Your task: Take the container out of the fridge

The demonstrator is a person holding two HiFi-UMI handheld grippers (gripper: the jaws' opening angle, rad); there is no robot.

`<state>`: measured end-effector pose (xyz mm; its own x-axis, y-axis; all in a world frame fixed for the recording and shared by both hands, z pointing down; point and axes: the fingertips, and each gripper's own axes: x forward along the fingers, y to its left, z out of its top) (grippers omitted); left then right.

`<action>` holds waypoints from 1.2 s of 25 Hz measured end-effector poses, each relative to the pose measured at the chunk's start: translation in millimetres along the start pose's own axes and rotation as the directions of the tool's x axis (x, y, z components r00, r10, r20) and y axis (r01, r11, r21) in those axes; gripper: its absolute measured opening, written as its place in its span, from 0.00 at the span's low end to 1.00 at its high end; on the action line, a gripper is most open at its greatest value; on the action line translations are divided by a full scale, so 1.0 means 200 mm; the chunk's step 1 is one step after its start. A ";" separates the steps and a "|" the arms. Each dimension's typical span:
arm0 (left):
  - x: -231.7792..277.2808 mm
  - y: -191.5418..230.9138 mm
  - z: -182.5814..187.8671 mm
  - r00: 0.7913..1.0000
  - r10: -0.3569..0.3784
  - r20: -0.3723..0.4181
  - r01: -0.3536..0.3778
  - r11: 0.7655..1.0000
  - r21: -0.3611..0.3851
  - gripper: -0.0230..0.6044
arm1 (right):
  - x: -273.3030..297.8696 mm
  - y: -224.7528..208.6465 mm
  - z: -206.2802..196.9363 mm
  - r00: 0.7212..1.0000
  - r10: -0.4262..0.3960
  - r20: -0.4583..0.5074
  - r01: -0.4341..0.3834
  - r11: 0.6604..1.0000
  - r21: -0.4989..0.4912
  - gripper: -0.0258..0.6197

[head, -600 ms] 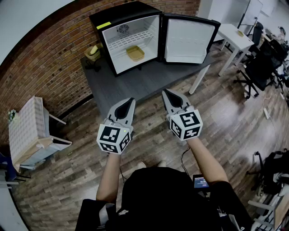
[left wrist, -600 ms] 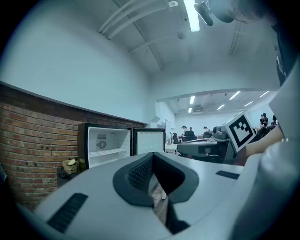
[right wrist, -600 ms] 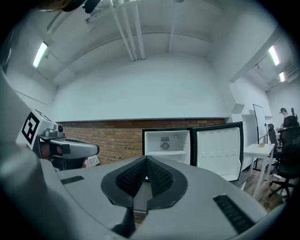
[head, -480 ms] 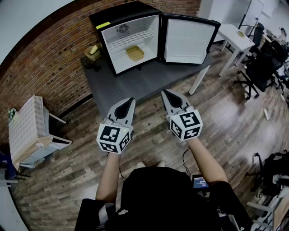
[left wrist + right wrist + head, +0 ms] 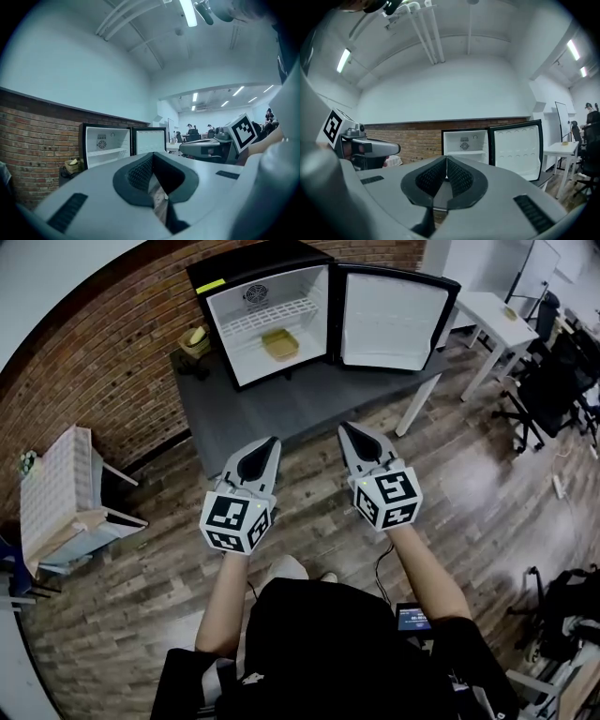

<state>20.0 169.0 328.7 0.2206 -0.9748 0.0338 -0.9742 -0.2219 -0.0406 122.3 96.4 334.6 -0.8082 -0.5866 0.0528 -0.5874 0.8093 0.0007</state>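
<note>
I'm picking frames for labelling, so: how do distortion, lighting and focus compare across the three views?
Head view: strong fisheye bends the brick wall, corners black, light even, fridge and container sharp. Left gripper view: bluish cast, round vignette, ceiling lamp glares, left gripper looms soft. Right gripper view: same vignette, fridge clear, right gripper near and soft.

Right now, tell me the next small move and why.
Probably step forward and carry the right gripper toward the fridge: its door is open, the container sits inside, and this gripper and the left gripper are shut, empty, well short of the table.
</note>
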 end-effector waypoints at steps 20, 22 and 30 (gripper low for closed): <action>0.42 0.30 -0.05 1.000 0.003 -0.010 -0.003 1.000 -0.018 0.06 | 0.41 -0.24 -0.04 1.000 0.000 -0.022 0.001 1.000 0.011 0.10; 0.49 0.37 -0.06 1.000 -0.004 -0.015 0.003 1.000 -0.022 0.06 | 0.50 -0.28 -0.04 1.000 -0.002 -0.027 0.002 1.000 0.013 0.10; 0.82 0.69 -0.07 0.999 -0.033 -0.031 0.031 0.998 -0.048 0.06 | 0.90 -0.43 -0.01 0.998 -0.015 -0.056 0.016 1.000 0.018 0.10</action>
<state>-79.0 -21.4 343.0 0.2506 -0.9658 0.0661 -0.9680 -0.2507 0.0081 27.9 -77.7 346.8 -0.7956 -0.5961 0.1084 -0.6010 0.7991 -0.0164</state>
